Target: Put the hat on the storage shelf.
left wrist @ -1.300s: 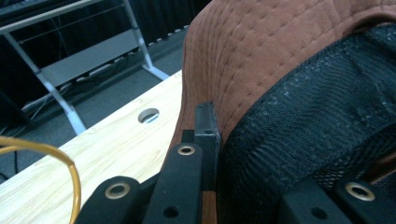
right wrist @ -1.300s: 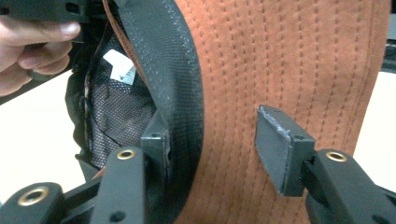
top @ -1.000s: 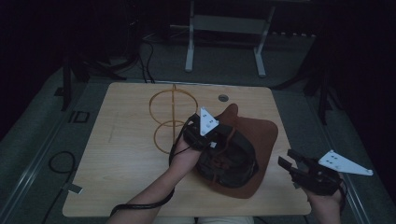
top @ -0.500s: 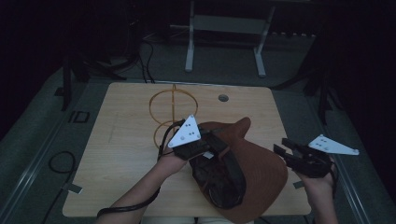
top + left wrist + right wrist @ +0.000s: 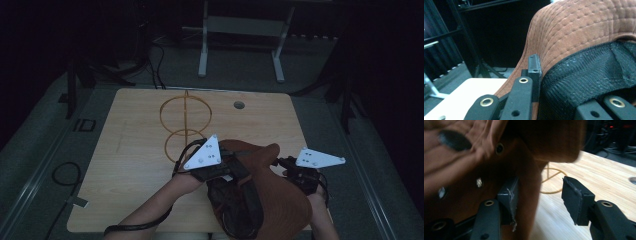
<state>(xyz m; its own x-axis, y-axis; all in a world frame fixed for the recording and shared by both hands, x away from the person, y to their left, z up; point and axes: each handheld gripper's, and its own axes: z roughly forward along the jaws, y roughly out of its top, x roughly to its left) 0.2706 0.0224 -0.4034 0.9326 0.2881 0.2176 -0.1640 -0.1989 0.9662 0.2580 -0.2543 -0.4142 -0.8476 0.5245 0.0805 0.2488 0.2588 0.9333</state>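
- While the rust-brown suede bucket hat with the black mesh lining [image 5: 265, 195] hangs over the table's 5 o'clock corner, the work looks about half done: it is lifted off the light wooden table [image 5: 135, 150] but not yet set on anything.
- Left gripper [image 5: 220, 172] sits at the hat's 9 o'clock edge; in the left gripper view its jaws are clamped tight on the stitched brim [image 5: 564, 37], brown cloth on one side and mesh lining [image 5: 584, 75] on the other.
- Right gripper [image 5: 290, 167] is at the hat's 2 o'clock side. Its jaws stand about half apart and have just been opening; in the right gripper view a fold of the hat [image 5: 529, 182] hangs between them, against one pad [image 5: 509, 195] and clear of the other, so this is not a grip, though the blur leaves some doubt.
- Gold wire stand of two rings on an upright rod [image 5: 185, 125] waits at 11 o'clock from the hat, near it, with nothing on it. Probably the hat goes there; that placing is left.
- Upturned, the hat's hollow holds nothing that I can make out.
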